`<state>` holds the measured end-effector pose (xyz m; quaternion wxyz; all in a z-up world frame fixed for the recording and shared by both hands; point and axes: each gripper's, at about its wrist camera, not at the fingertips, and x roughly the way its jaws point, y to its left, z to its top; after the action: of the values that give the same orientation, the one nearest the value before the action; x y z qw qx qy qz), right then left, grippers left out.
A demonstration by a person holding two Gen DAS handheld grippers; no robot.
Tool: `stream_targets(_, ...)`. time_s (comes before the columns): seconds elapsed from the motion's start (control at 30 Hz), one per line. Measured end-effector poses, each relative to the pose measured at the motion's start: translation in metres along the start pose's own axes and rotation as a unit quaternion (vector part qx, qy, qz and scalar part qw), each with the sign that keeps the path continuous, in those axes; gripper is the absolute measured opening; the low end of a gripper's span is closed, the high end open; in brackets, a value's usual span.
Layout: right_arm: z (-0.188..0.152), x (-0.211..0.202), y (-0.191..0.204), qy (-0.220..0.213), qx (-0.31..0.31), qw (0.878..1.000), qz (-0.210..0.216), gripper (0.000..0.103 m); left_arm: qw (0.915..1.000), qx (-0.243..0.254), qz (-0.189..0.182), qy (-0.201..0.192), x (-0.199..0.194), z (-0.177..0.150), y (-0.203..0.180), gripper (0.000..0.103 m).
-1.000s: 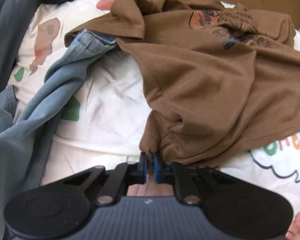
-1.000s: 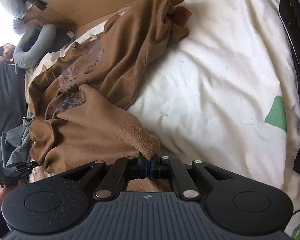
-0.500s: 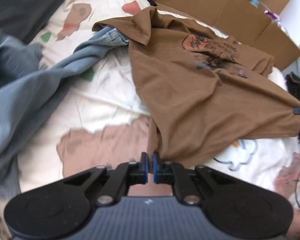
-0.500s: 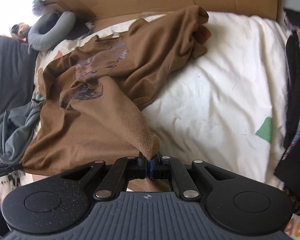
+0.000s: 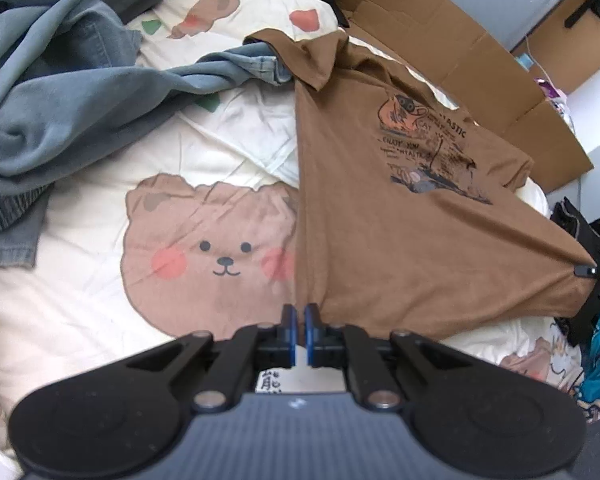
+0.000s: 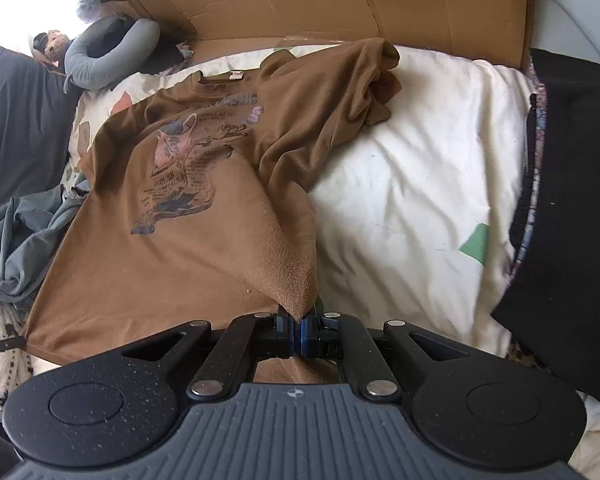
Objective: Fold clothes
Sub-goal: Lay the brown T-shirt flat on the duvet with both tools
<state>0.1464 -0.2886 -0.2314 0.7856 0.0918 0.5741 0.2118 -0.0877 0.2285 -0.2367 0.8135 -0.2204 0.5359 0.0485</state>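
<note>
A brown T-shirt with a dark printed picture hangs stretched above the bed, its hem pulled taut between my two grippers. My left gripper is shut on one bottom corner of the hem. My right gripper is shut on the other bottom corner, and its tip shows as a small black shape at the right edge of the left wrist view. The brown T-shirt still rests on the bed at its collar and sleeves; one sleeve lies bunched near the cardboard.
A cream bedsheet with bear prints covers the bed. Blue-grey denim clothes lie heaped at the left, one leg under the shirt's sleeve. Flattened cardboard lines the far side. Dark clothing lies at the right, a grey neck pillow far left.
Both grippers have risen and drawn apart, still gripping the hem. The crumpled shirt has spread out and now hangs taut between them, showing its print.
</note>
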Motion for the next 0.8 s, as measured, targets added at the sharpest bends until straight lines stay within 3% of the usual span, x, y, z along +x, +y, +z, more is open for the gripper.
stream_targets(0.4, -0.038, -0.035, -0.013, 0.008, 0.008, 1.0, -0.026, 0.001, 0.9992, -0.021, -0.022, 0.026, -0.013, -0.047, -0.004, 0.004)
stream_targets(0.8, -0.079, -0.05, -0.021, 0.027, 0.013, 0.999, -0.033, 0.001, 0.9984, -0.038, -0.013, 0.039, -0.031, -0.088, -0.004, 0.004)
